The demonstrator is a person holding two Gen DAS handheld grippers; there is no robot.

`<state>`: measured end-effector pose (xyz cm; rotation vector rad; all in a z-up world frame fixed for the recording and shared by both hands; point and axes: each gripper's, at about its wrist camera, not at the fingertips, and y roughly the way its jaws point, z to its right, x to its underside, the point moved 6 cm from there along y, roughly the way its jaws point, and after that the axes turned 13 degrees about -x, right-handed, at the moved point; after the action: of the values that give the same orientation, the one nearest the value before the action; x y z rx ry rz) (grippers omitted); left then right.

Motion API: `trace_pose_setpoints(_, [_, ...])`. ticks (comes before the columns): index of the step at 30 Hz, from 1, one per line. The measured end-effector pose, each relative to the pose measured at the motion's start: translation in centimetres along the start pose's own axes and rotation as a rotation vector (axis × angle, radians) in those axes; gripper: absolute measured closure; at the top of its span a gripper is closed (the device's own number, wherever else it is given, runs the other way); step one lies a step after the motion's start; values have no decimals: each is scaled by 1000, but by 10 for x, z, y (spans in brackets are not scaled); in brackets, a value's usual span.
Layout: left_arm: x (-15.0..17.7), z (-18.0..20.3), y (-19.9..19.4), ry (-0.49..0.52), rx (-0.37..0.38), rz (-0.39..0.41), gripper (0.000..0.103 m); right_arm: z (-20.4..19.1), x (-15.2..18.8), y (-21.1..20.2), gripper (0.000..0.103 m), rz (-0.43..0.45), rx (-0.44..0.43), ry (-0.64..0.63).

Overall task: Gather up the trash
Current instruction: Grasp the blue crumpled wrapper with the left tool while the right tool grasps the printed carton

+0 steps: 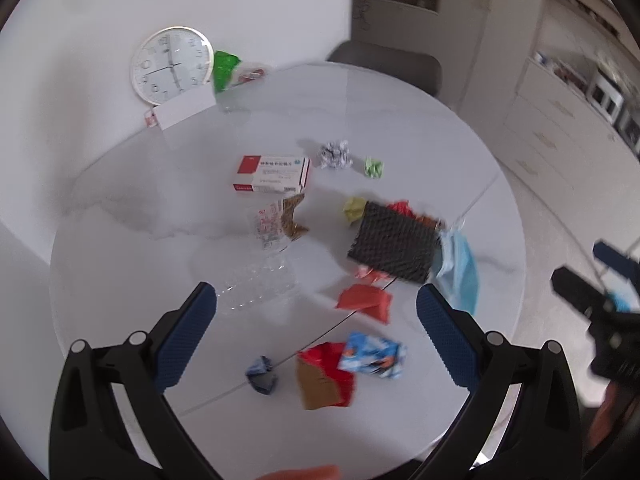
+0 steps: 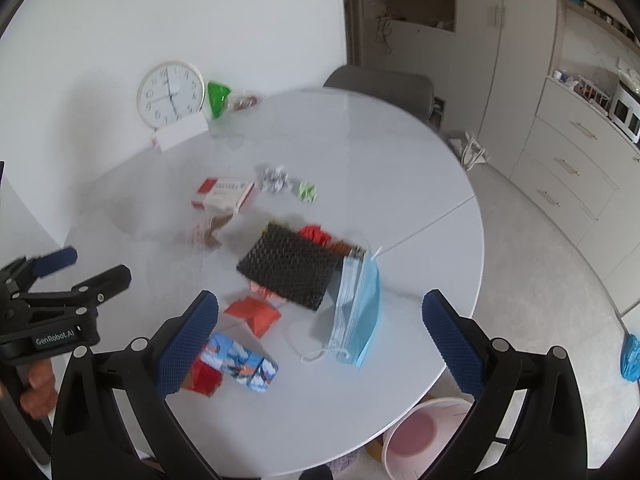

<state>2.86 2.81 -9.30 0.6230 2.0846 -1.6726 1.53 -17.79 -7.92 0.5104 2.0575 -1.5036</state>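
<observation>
A stack of blue face masks [image 2: 357, 312] lies at the near edge of the round white table [image 2: 400, 168], its long axis running away from us, overlapping the black mesh pad [image 2: 290, 266]. We hold the right gripper [image 2: 320, 340] above it, jaws wide apart and empty, the stack framed between them. Our left gripper [image 1: 316, 328], equally wide and empty, hangs over red wrappers [image 1: 366, 302] further left. The right is nearer. A pink bin [image 2: 420, 432] waits below the table's edge.
</observation>
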Motion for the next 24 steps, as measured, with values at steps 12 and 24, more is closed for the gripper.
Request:
trace_pose_setpoints(12, [92, -62, 88, 141, 93, -132, 7, -29, 82, 70, 2, -206, -76, -110])
trace_pose_setpoints(24, [129, -34, 154, 222, 162, -226, 30, -34, 133, 119, 2, -361, -72, -292])
